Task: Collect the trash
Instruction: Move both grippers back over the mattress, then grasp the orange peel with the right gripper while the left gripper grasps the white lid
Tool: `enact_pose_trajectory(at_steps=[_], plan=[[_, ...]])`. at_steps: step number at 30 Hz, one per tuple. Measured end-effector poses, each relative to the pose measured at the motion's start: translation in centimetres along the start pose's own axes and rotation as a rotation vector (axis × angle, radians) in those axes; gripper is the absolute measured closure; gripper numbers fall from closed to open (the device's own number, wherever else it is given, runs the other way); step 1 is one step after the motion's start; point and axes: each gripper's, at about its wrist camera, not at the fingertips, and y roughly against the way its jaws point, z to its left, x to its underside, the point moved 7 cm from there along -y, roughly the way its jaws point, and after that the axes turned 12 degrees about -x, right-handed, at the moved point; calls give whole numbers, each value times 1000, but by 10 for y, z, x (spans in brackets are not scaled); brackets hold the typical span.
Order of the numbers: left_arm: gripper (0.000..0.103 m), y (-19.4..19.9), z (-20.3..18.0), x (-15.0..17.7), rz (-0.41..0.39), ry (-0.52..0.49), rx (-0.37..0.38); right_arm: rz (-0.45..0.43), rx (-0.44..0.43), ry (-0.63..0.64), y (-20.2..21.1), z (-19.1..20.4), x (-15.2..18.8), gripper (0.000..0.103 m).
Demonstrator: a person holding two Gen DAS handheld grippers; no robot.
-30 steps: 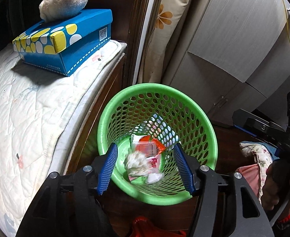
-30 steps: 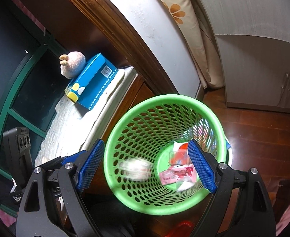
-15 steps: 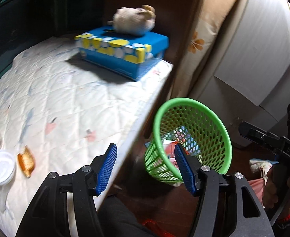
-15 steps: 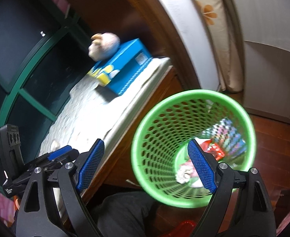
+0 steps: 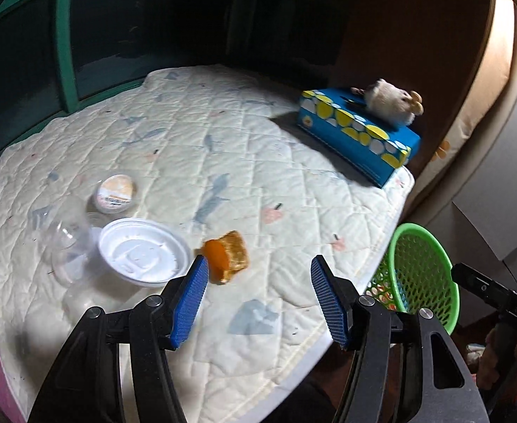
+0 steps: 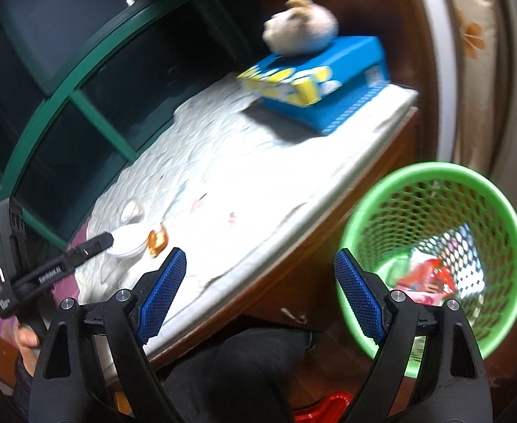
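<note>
Having swung away from the green perforated plastic basket (image 5: 424,275), which already holds wrappers beside the quilt's right edge, the empty, wide-open left gripper (image 5: 258,303) now faces the crumpled orange wrapper (image 5: 228,256) near the quilted white mattress's (image 5: 223,134) front edge, likely the next pick, while the right gripper (image 6: 258,296) is also open and empty.

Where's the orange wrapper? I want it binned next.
In the left wrist view the orange wrapper lies on the quilt, right of the white lid, just ahead of the left tool.

Left gripper (image 5: 258,296) swung from green basket (image 5: 431,271) to quilt (image 5: 223,148) trash.
</note>
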Motion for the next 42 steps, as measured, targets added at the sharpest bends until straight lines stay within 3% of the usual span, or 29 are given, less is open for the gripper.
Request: enact_pose_trajectory(at_steps=[10, 19, 24, 36, 42], plan=[[44, -2, 90, 9, 14, 167, -94, 105, -71, 103, -63, 58, 8, 20], [44, -3, 126, 27, 41, 227, -121, 190, -111, 190, -125, 107, 17, 27], [44, -3, 146, 35, 54, 265, -133, 235, -108, 241, -158, 124, 26, 35], [44, -2, 164, 41, 65, 303, -136, 306, -29, 333, -218, 129, 32, 56], [44, -8, 157, 33, 71, 287, -116, 309, 3, 367, -225, 126, 33, 66]])
